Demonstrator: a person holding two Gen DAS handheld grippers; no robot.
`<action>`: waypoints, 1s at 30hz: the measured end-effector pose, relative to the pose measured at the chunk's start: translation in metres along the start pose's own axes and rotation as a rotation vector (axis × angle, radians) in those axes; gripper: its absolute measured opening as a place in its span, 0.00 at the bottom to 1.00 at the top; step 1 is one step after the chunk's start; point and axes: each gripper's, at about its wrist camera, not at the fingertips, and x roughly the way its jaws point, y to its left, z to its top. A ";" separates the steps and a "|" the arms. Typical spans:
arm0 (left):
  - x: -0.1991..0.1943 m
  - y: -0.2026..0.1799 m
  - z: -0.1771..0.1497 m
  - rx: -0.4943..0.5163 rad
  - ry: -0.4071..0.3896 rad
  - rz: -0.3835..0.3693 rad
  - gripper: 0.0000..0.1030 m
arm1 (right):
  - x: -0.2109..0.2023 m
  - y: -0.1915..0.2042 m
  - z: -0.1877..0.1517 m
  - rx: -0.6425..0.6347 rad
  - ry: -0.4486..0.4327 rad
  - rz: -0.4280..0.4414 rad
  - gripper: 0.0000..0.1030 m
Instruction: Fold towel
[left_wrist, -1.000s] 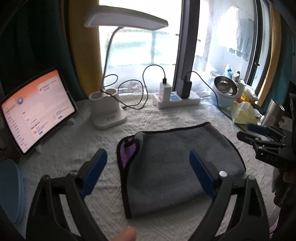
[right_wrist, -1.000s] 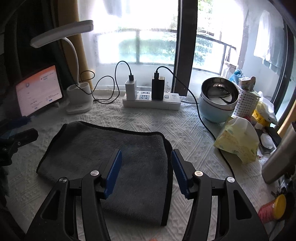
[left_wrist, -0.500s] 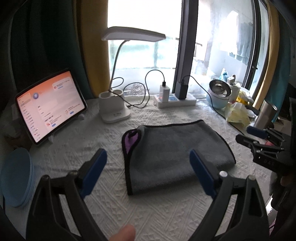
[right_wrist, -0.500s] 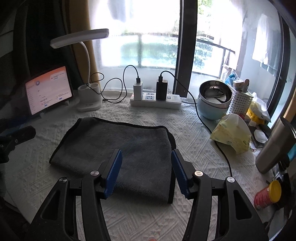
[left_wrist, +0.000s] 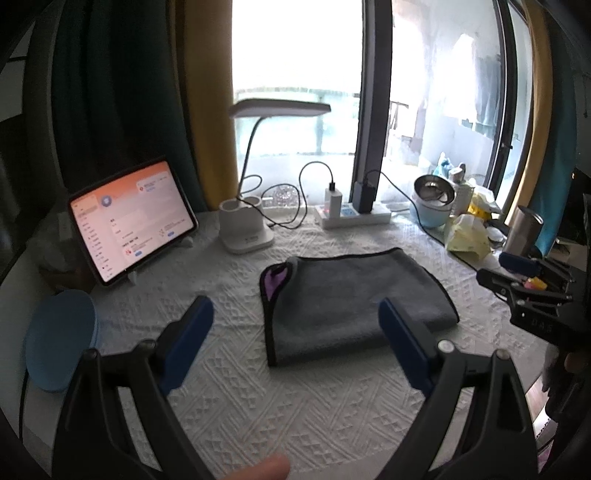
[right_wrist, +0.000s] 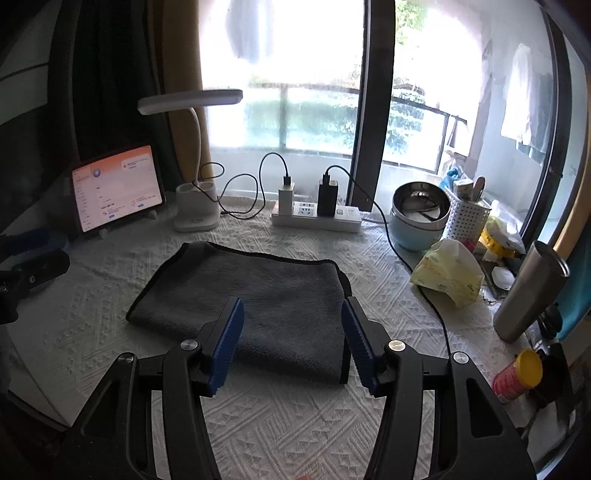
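The table (right_wrist: 92, 295), spread with one white textured cloth (left_wrist: 295, 406), took up most of the room by the window, and on its middle lay the one grey towel (left_wrist: 354, 299), folded flat with a black edge and a purple corner turned up at its left end. Above the near side of the table hung the left gripper (left_wrist: 295, 339), its two blue-padded fingers (left_wrist: 188, 343) spread wide apart, holding nothing and touching nothing; the towel showed between them, well below and beyond the tips. The right gripper (right_wrist: 291, 339) hung over the towel's right end, its two blue pads (right_wrist: 227, 343) parted by a moderate gap, narrower than the left one's, and it too held nothing, with no contact with the cloth that I could see. In the left view the right gripper (left_wrist: 532, 288) appeared at the far right edge, off the towel. At the back left stood one tablet (left_wrist: 129, 218), lit and propped up, and beside it one white desk lamp (left_wrist: 247, 229) with its head bent over the table. One power strip (right_wrist: 317, 218) lay under the window with two chargers plugged in, one white and one black. To the right sat one steel bowl (right_wrist: 419, 206) in a pale blue pot, one yellow tissue pack (right_wrist: 448, 273), one steel tumbler (right_wrist: 528, 291), and one small jar with a yellow lid (right_wrist: 517, 373). One blue plate (left_wrist: 61, 339) lay at the left edge.
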 end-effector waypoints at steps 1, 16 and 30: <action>-0.003 0.000 0.000 -0.001 -0.005 0.000 0.89 | -0.004 0.001 -0.001 -0.002 -0.005 -0.001 0.56; -0.063 -0.005 -0.002 -0.004 -0.109 -0.008 0.89 | -0.069 0.016 -0.005 -0.024 -0.095 -0.013 0.56; -0.135 -0.003 0.016 -0.025 -0.291 0.018 0.89 | -0.148 0.026 0.011 -0.046 -0.257 -0.041 0.56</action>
